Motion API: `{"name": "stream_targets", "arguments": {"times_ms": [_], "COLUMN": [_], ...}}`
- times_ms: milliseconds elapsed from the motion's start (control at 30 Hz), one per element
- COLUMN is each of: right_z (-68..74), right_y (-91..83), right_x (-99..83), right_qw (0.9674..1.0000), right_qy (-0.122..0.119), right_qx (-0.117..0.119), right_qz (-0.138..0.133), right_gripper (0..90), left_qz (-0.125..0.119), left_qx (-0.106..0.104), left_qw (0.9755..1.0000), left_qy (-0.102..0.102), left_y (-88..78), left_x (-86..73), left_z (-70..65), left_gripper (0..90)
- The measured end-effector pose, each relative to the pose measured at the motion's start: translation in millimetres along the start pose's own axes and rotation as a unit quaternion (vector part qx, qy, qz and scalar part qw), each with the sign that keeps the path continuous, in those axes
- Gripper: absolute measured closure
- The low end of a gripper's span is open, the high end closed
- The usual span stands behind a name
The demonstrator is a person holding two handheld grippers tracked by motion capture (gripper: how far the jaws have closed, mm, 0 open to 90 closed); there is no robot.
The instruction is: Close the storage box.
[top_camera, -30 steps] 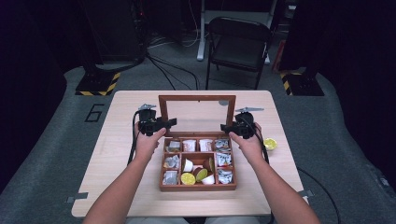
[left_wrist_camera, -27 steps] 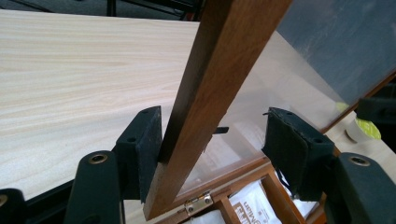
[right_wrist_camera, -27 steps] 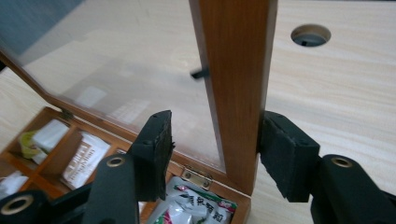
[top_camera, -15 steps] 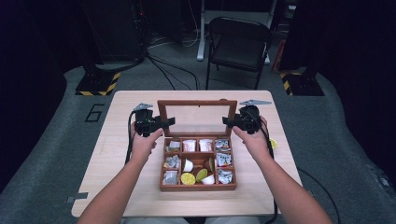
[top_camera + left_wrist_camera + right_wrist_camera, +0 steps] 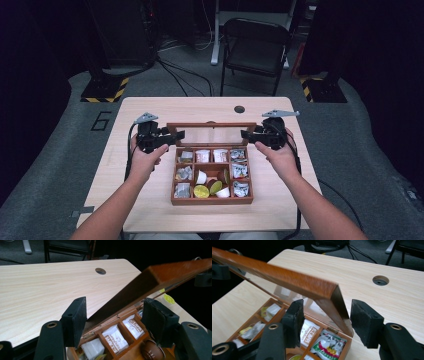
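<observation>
Both tools are spread: the left tool (image 5: 176, 136) and right tool (image 5: 245, 133) each straddle a side edge of the glass-paned brown wooden lid (image 5: 211, 134), raised above the compartmented brown wooden box (image 5: 212, 200) at mid pale wooden desk (image 5: 150, 107), packets (image 5: 114, 338) inside.

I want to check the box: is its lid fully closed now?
No, the lid stands raised at a slant above the box, and the packets inside show.
</observation>
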State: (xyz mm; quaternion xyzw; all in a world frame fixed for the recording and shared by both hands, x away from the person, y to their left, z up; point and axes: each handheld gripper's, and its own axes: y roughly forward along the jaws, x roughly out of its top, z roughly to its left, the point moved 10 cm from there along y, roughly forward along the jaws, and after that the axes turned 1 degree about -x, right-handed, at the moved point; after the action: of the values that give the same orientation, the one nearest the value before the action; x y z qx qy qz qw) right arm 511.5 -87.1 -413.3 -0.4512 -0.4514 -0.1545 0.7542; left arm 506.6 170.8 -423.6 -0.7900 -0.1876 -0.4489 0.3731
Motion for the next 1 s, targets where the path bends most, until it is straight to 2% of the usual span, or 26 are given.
{"name": "stream_targets", "arguments": {"times_ms": [233, 433, 533, 767, 1000], "right_z": [7.9, 13.4, 14.9, 17.7, 22.0], "right_y": [-14.0, -20.2, -22.7, -28.2, -35.8], "right_x": [-6.0, -12.5, -14.9, -21.7, -32.3], "right_qw": [0.9999, 0.9997, 0.9997, 0.9996, 0.9994], "right_qy": [-0.007, -0.021, -0.021, -0.022, -0.027], "right_qx": [0.008, 0.010, 0.012, 0.017, 0.021], "right_qz": [-0.001, 0.000, -0.001, 0.000, 0.001], "right_gripper": [44.4, 45.2, 45.3, 45.9, 49.1], "left_qz": [0.007, 0.011, 0.010, -0.003, 0.007], "left_qx": [0.004, 0.003, 0.002, -0.011, -0.012], "left_qw": [0.9997, 0.9991, 0.9988, 0.9994, 0.9995], "left_qy": [0.024, 0.041, 0.047, 0.032, 0.027], "left_y": [-8.3, -13.0, -15.5, -29.1, -39.1], "left_x": [-10.5, -18.0, -19.2, -22.1, -32.8], "left_z": [-6.5, -11.3, -12.3, -19.9, -27.0], "left_gripper": [36.8, 36.8, 36.5, 36.1, 38.6]}}
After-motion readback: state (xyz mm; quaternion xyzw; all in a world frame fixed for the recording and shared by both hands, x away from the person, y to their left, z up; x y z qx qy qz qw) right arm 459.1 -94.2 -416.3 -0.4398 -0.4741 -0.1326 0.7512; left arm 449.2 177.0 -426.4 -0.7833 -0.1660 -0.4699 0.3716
